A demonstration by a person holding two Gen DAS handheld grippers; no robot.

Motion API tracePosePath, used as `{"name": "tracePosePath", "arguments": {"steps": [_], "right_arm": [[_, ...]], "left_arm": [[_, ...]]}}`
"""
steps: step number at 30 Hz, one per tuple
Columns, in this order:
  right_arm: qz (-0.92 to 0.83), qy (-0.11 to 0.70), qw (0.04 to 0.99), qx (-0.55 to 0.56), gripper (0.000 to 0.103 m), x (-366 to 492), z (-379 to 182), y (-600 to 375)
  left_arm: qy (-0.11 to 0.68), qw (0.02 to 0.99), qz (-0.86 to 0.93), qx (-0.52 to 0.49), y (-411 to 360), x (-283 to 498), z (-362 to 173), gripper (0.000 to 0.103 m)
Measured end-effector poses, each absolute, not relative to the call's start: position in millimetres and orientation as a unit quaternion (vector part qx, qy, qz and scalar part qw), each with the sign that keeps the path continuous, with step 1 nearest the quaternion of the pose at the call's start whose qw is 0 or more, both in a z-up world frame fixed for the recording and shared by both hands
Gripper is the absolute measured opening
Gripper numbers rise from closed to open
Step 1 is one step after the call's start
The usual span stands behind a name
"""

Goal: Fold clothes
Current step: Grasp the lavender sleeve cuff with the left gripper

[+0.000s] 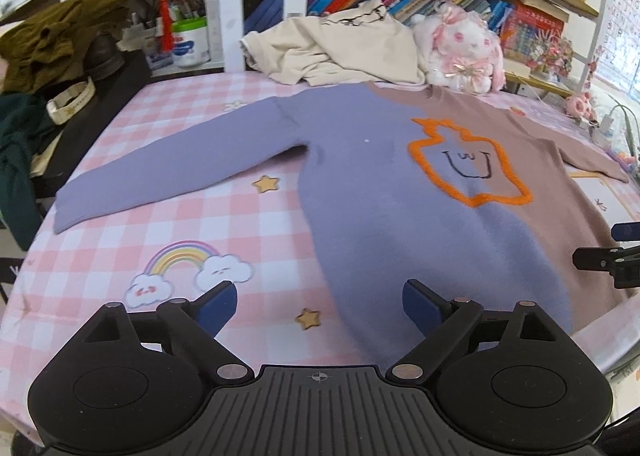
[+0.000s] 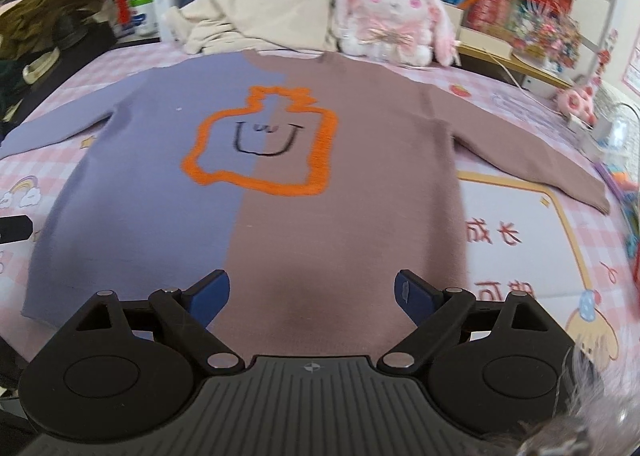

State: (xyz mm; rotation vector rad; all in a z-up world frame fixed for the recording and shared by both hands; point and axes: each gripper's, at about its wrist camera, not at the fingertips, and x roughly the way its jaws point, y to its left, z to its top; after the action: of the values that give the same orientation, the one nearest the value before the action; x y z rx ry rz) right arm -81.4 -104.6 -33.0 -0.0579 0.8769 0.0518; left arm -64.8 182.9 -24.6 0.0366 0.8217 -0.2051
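Spread flat dead ahead of both wide-open, empty grippers, left gripper (image 1: pixel 318 306) and right gripper (image 2: pixel 312 290): sweater (image 2: pixel 280 216), hem nearest, collar farthest, purple sleeve (image 1: pixel 160 172) nearer the left.

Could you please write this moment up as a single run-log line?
stage: pre-fold | sweater: flat on table, sleeves spread | left tongs: open, at hem, holding nothing | right tongs: open, over hem, holding nothing
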Motion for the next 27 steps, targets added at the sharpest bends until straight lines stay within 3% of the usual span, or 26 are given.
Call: {"name": "tracePosePath", "arguments": {"steps": [6, 27], "right_arm": [[0.043, 0.421, 0.905, -0.038, 0.09, -77.9, -32.8, -83.8], [0.053, 0.429, 0.899, -0.067, 0.09, -93.7, -27.9, -55.2]], "left_arm": [[0.4, 0.913, -0.079, 0.008, 204.3, -67.5, -24.0, 0.093], [0.321, 0.918, 0.075, -0.219, 365.0, -13.0, -45.7, 0.091]]}}
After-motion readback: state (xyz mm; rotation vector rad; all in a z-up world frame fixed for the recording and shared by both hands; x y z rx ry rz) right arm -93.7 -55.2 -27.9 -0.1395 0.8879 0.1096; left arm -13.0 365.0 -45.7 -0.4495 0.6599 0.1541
